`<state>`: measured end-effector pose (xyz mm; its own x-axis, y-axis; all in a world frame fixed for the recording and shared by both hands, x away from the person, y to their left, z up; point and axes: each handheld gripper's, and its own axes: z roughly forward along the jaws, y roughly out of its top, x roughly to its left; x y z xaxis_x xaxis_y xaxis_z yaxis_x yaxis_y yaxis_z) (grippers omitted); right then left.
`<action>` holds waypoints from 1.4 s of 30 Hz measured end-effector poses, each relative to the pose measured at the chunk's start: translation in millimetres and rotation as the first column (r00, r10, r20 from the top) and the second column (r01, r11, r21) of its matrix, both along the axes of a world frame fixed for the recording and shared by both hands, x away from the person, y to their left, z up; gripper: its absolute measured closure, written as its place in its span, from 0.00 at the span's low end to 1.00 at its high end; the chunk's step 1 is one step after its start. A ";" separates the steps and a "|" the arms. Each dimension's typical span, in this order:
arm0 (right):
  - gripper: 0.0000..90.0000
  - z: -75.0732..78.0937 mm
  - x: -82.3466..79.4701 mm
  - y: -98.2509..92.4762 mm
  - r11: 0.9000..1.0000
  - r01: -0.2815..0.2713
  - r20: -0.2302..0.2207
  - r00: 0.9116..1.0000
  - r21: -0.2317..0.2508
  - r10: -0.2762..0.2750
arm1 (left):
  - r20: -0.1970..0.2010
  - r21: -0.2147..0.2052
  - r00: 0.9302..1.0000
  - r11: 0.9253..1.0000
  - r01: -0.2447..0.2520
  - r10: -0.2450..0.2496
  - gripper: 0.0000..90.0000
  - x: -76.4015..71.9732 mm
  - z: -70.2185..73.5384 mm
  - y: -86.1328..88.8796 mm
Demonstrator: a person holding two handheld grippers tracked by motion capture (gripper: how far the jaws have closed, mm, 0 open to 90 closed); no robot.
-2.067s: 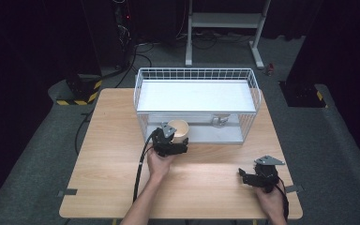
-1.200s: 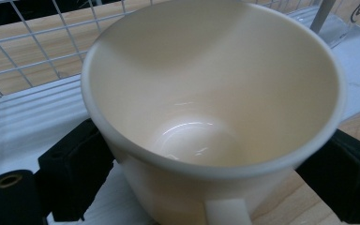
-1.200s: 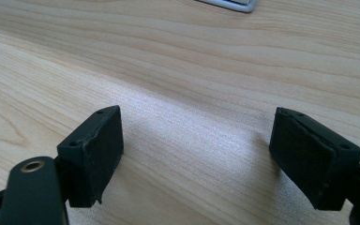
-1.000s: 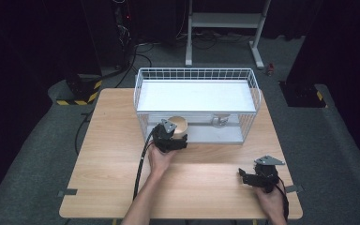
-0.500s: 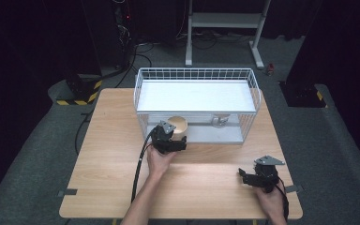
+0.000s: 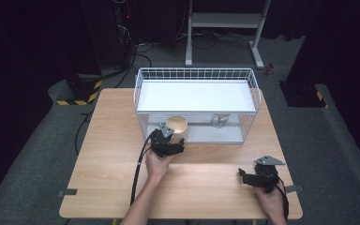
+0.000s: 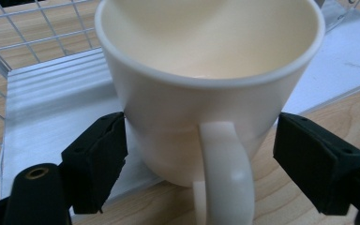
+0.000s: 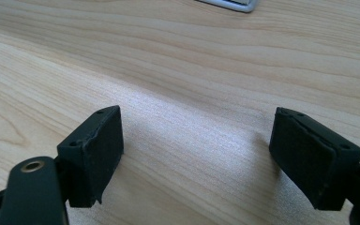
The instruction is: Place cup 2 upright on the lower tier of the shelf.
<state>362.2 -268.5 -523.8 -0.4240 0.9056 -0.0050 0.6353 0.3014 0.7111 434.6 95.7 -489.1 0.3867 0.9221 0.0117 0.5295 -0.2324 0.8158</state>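
Cream mug (image 7: pixel 206 93) stands upright at the front edge of the wire basket (image 6: pixel 143 93), directly between the left gripper (image 7: pixel 211 159) jaws, handle toward the camera. Jaws spread wide; left pad at the wall, contact uncertain, right pad clear. Right gripper (image 8: pixel 206 154) open, empty, well apart.

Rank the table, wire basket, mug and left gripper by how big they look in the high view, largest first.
1. table
2. wire basket
3. left gripper and mug: close in apparent size, and the gripper partly covers the mug, so unranked.
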 end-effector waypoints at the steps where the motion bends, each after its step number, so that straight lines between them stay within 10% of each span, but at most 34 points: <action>1: 0.20 -0.1 0.2 -0.2 1.000 -0.003 0.003 1.000 -0.002 0.003 | 0.005 0.008 1.000 1.000 -0.004 0.004 0.24 0.1 0.0 -0.4; 42: 0.20 0.0 0.1 -0.1 1.000 -0.001 0.001 1.000 -0.001 0.001 | -0.072 0.043 0.996 0.998 -0.048 0.051 0.66 27.7 -9.7 -1.5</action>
<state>362.2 -268.5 -523.8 -0.4246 0.9054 -0.0059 0.6345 0.3023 0.7114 462.3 94.2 -498.8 0.3421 0.9394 0.0236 0.5991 -0.2374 0.7647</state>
